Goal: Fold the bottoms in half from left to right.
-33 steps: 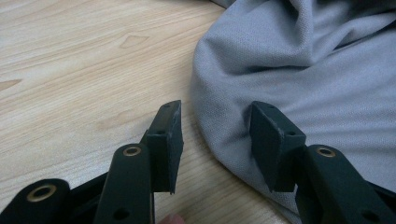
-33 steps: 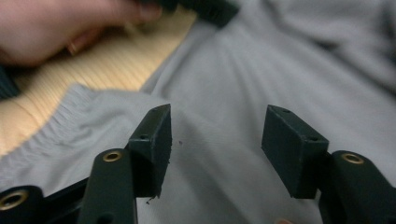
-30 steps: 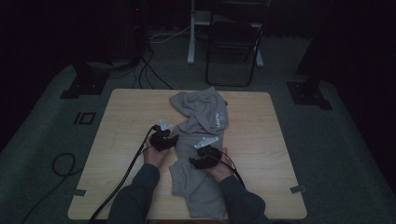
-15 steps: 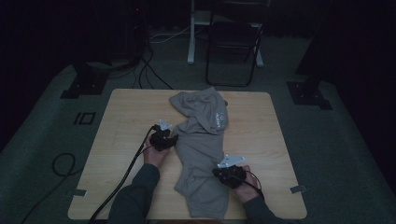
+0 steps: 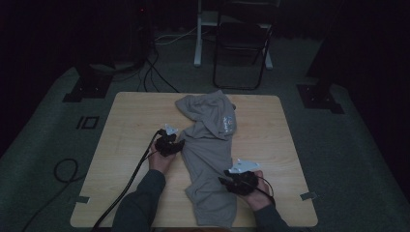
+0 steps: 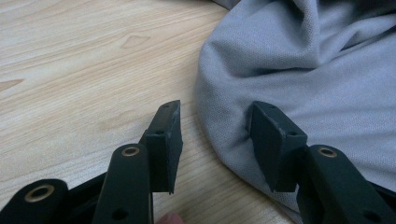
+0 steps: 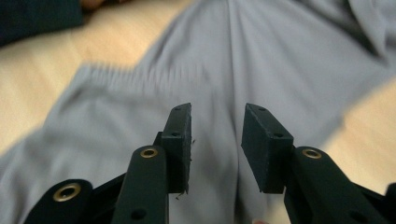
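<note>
Both tongs gape with nothing pinched, my left (image 5: 180, 143) at the shirt's (image 5: 208, 145) mid-frame edge, my right (image 5: 223, 181) just reopened over its lower part.

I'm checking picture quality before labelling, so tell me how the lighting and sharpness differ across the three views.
High view: dim, room behind nearly black, the table and grey garment still readable. Left gripper view: bright and sharp, fabric weave and wood grain crisp around the left gripper. Right gripper view: bright, but the garment is smeared with blur, while the right gripper looks sharp.
</note>
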`<state>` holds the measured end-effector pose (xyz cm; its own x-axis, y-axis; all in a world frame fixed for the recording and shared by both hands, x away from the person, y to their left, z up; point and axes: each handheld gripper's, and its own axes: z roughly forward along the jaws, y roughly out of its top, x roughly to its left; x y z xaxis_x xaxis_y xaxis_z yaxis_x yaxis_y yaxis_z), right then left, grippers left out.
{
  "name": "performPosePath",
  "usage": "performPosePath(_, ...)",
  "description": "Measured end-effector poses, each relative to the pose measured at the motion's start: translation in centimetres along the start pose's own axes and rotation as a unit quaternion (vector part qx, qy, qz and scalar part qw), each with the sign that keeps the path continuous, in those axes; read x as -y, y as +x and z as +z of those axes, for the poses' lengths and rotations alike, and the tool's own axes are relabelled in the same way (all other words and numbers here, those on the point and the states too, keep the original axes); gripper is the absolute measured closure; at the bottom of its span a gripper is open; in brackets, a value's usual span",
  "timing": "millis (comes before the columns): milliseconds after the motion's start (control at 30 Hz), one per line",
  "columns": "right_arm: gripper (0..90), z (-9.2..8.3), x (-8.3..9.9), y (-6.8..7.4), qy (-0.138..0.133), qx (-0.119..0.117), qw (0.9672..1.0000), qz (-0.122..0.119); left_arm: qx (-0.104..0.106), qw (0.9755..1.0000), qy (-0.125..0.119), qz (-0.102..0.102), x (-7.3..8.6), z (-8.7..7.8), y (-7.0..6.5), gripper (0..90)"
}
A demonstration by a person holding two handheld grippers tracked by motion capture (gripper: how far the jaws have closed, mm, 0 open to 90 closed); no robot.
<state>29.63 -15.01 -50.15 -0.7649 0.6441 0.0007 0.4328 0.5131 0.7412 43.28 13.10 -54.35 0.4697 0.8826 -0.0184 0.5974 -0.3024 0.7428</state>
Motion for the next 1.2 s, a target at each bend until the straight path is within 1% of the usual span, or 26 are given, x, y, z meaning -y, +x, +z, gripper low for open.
performPosePath(100,59.8,2.7,-1.9,0.3,0.005,-0.017,0.9998,-0.005,0.001,1.0,-0.001,-0.001,0.0,0.0,0.0,54.1)
performPosePath(133,59.4,3.7,-2.3,0.5,0.012,-0.019,0.9997,-0.008,0.0,1.0,0.0,0.0,0.0,0.0,0.0,54.2)
performPosePath(200,58.6,5.6,-2.6,0.8,0.028,-0.027,0.9992,-0.01,0.001,1.0,-0.001,-0.001,0.0,0.0,0.0,54.1)
performPosePath(233,58.7,6.0,-2.5,0.8,0.036,-0.028,0.9989,-0.01,0.001,1.0,-0.001,-0.001,0.0,0.0,0.0,54.1)
performPosePath(267,64.1,6.5,-2.3,0.9,0.045,-0.029,0.9985,-0.011,0.001,1.0,-0.001,-0.001,0.0,0.0,0.0,54.1)
performPosePath(300,66.6,6.6,-2.1,0.9,0.047,-0.036,0.9982,-0.006,0.0,1.0,-0.001,-0.001,0.0,0.0,0.0,54.1)
performPosePath(333,75.5,6.3,-1.8,0.8,0.041,-0.038,0.9984,-0.003,0.0,1.0,-0.001,-0.001,0.0,0.0,0.0,54.1)
performPosePath(400,82.4,5.2,-1.2,0.7,0.046,-0.033,0.9984,-0.002,0.0,1.0,0.0,0.0,0.0,0.0,0.0,54.1)
performPosePath(533,84.4,3.0,0.7,0.1,0.056,-0.028,0.998,0.003,-0.001,1.0,0.0,-0.001,0.0,0.0,0.0,54.1)
performPosePath(567,84.4,3.0,0.7,0.1,0.056,-0.028,0.998,0.003,-0.001,1.0,0.0,-0.001,0.0,0.0,0.0,54.1)
performPosePath(600,84.4,2.4,1.3,0.0,0.055,-0.035,0.9978,0.01,-0.004,1.0,-0.001,-0.004,0.0,0.0,0.0,54.1)
performPosePath(633,84.3,1.3,2.4,-0.1,0.053,-0.05,0.9971,0.019,-0.006,1.0,0.0,-0.005,0.0,0.0,0.0,54.0)
performPosePath(700,82.9,0.4,3.1,0.0,0.051,-0.066,0.9964,0.018,-0.009,0.9999,-0.001,-0.008,0.0,0.0,0.1,53.6)
performPosePath(733,79.8,0.1,3.3,-0.1,0.047,-0.073,0.9961,0.018,-0.009,0.9999,-0.001,-0.01,0.0,0.0,0.1,53.2)
performPosePath(767,71.8,-0.3,3.4,-0.2,0.04,-0.075,0.9961,0.023,-0.011,0.9999,-0.001,-0.01,0.0,0.0,0.1,52.6)
performPosePath(800,66.1,-0.5,3.4,-0.5,0.027,-0.071,0.9966,0.032,-0.012,0.9999,-0.003,-0.006,0.0,0.0,0.0,51.9)
performPosePath(833,63.4,-0.8,3.2,-0.8,0.015,-0.062,0.997,0.043,-0.012,0.9999,-0.002,-0.002,0.0,-0.2,0.0,51.7)
performPosePath(867,61.0,-1.0,3.0,-1.3,0.003,-0.049,0.9975,0.05,-0.017,0.9999,-0.001,0.001,-0.1,-0.4,-0.3,50.9)
performPosePath(900,60.7,-1.1,2.7,-1.8,-0.008,-0.034,0.9977,0.059,-0.016,0.9999,-0.002,0.002,-0.2,-0.8,-0.5,49.9)
performPosePath(967,58.1,-1.1,2.2,-2.7,-0.018,0.004,0.998,0.06,-0.006,0.9999,-0.013,0.008,-0.5,-1.9,-1.3,48.5)
performPosePath(1000,57.7,-0.8,1.9,-3.0,-0.016,0.019,0.9977,0.063,0.003,0.9998,-0.015,0.013,-0.7,-2.6,-1.8,48.2)
performPosePath(1067,56.5,0.0,1.8,-3.6,-0.006,0.029,0.9974,0.065,0.033,0.9991,-0.019,0.02,-0.7,-3.9,-3.1,47.0)
performPosePath(1100,55.9,0.5,1.8,-3.8,0.001,0.034,0.9974,0.064,0.051,0.9979,-0.018,0.036,-0.4,-4.5,-4.1,47.0)
performPosePath(1133,55.8,0.9,1.8,-3.8,0.01,0.034,0.9975,0.061,0.07,0.996,-0.017,0.054,0.0,-5.1,-5.2,47.0)
performPosePath(1167,55.0,1.3,1.9,-3.7,0.017,0.032,0.9977,0.057,0.09,0.9931,-0.015,0.073,0.6,-5.6,-6.4,47.1)
performPosePath(1200,54.3,1.6,2.0,-3.5,0.025,0.032,0.9979,0.051,0.104,0.9903,-0.01,0.092,1.3,-6.0,-7.4,47.8)
